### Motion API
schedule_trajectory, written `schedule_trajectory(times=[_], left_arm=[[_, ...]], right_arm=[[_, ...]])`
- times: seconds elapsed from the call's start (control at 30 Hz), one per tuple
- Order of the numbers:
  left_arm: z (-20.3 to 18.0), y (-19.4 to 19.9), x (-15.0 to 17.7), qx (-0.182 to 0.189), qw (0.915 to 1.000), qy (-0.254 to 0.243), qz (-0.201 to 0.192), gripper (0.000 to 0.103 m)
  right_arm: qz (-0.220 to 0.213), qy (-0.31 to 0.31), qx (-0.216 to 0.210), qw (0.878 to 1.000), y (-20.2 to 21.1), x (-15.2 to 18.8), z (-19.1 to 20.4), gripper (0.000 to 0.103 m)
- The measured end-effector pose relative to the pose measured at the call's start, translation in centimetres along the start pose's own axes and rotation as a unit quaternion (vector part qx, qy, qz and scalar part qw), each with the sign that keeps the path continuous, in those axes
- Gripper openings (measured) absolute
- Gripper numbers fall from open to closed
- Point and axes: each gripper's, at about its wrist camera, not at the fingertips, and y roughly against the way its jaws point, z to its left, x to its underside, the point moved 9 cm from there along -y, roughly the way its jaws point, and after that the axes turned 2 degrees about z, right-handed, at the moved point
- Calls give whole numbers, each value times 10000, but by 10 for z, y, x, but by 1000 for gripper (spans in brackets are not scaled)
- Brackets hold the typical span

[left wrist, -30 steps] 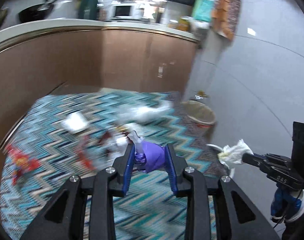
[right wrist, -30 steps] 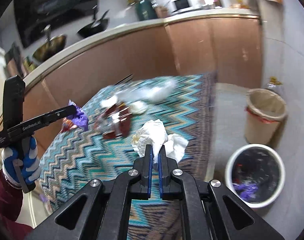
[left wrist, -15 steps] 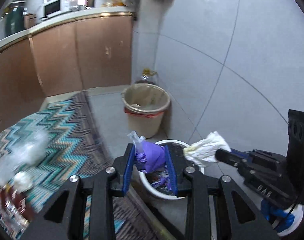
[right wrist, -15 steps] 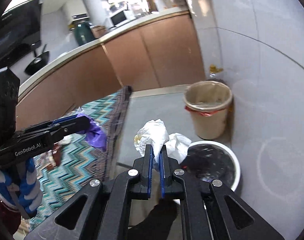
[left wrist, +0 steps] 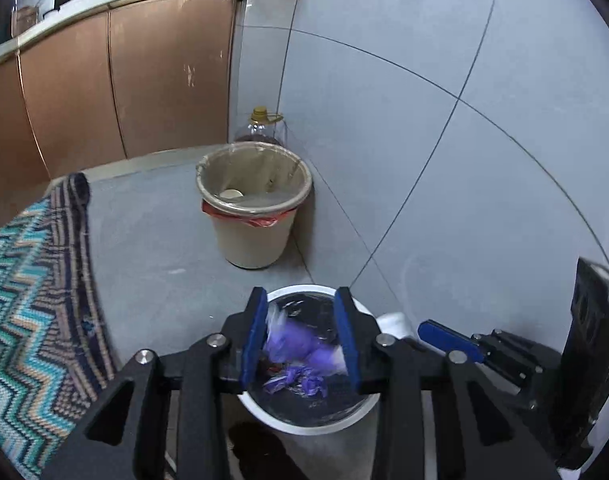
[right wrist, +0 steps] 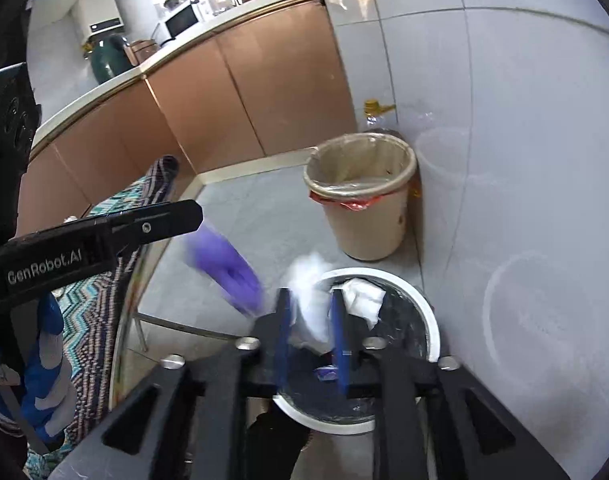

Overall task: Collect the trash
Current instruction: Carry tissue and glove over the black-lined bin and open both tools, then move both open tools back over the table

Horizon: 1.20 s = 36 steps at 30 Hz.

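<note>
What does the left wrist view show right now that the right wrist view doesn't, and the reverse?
Left wrist only: purple scraps already lying in the white bin.

Right wrist only: white tissue, blurred, between the right gripper fingers; a gloved hand.

Both: open left gripper, blurred purple wrapper, beige bin, oil bottle.

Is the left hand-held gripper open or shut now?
Open: the left hand-held gripper has wide jaws, and the blurred purple wrapper drops toward the white bin.

Left gripper (left wrist: 300,340): jaws parted wide, blue pads facing each other, pointed forward and down.
Right gripper (right wrist: 310,326): jaws parted, narrower gap, angled down.
Left hand (right wrist: 32,364): blue-and-grey glove wrapped around the gripper handle.
</note>
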Motion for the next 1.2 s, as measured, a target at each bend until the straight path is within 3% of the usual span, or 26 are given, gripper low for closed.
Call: schedule_trajectory(times=[0.2, 0.4, 0.8, 1.2], left_arm=[[-4, 4, -3, 129, 9999, 34, -59, 41], [3, 36, -2, 96, 9993, 143, -339, 41], [27, 157, 8, -195, 9914, 287, -1264, 41], [76, 269, 58, -768, 9801, 576, -1737, 45]], right_arm=[[-60, -132, 52, 9999, 8, 1, -8, 32], [-215, -149, -4, 9997, 30, 1, 2, 32], [-833, 281, -195, 9959, 113, -12, 61, 35], [-1367, 829, -524, 9857, 199, -14, 135, 38]])
